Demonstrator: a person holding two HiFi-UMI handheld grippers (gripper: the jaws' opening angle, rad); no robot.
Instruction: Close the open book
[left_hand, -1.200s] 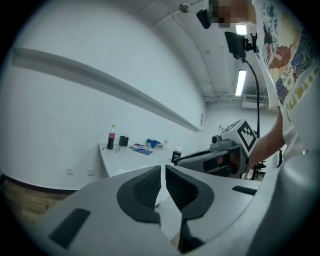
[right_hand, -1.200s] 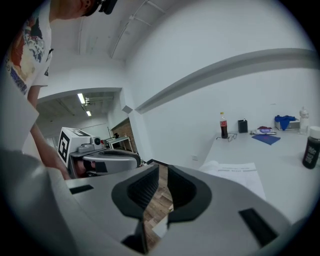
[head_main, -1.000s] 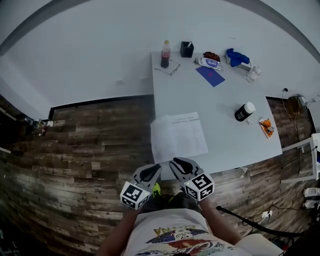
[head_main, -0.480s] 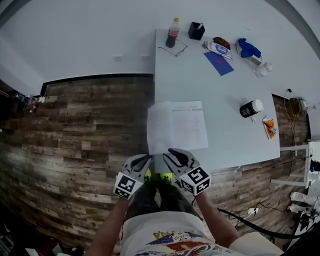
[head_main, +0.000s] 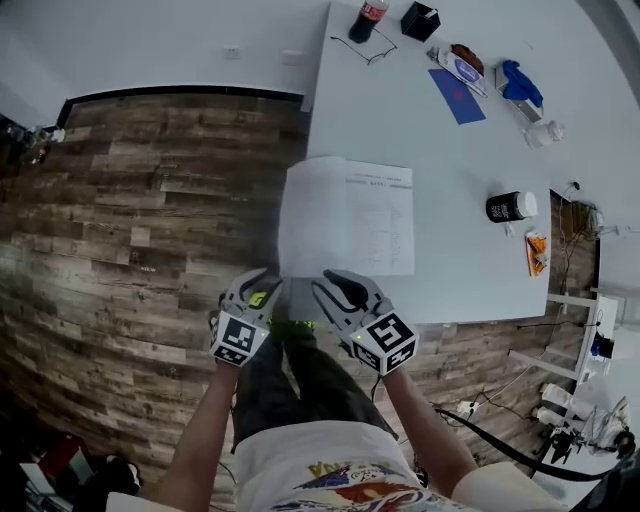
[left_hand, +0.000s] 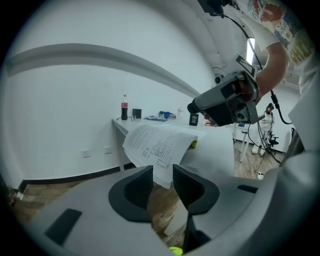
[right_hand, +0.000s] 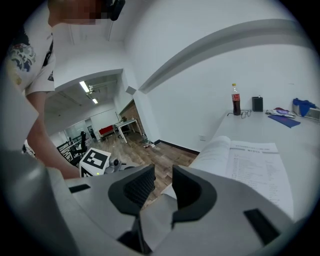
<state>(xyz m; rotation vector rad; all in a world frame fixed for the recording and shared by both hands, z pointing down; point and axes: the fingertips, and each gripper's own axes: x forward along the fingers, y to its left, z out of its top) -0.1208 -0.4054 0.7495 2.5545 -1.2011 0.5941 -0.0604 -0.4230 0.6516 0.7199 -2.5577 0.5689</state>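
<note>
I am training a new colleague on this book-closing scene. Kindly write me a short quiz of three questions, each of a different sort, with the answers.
1. Where does the open book lie?
A) on the floor
B) at the near left corner of the table, with one page over the edge
C) held up in a gripper
2. True or false: the right gripper grips a page.
3. Fill in: the lid of the black jar is ____.

Key: 1 B. 2 False: its jaws stand apart with nothing between them. 3 white.
</note>
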